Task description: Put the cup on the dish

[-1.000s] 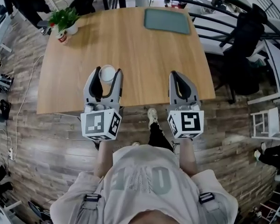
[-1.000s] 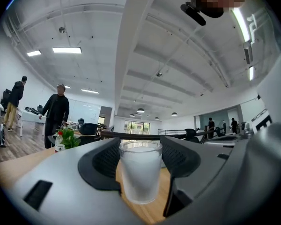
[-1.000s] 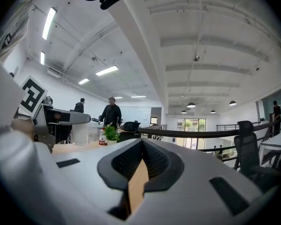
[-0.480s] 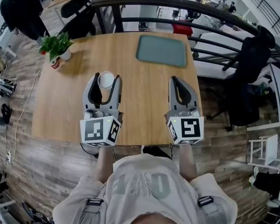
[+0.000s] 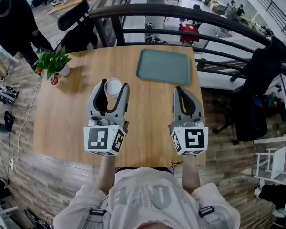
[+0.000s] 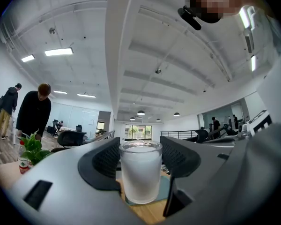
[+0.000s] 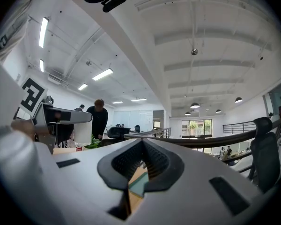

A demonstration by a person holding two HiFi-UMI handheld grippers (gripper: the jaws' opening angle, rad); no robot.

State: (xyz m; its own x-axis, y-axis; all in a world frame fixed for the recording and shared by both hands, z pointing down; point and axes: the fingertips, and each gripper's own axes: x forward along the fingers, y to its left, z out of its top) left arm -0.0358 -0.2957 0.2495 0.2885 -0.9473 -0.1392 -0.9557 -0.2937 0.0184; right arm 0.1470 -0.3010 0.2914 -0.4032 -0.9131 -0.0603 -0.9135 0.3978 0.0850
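Frosted cup [image 5: 113, 87] (clamped, left hand-held gripper [image 5: 114, 84]) moved nearer flat dish [image 5: 164, 67].

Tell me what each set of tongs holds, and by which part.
Left tongs grip the cup by its side walls, around its upper half; right tongs are shut on nothing.

On the counter [image 5: 71, 118] the dish [image 5: 163, 67] lies at the far side, right of centre, and a potted plant [image 5: 51, 63] stands at the far left corner. The cup [image 5: 112, 86] sits between the left tongs [image 5: 114, 83], nearer than the dish and to its left, with the right tongs [image 5: 179, 88] well apart to the right
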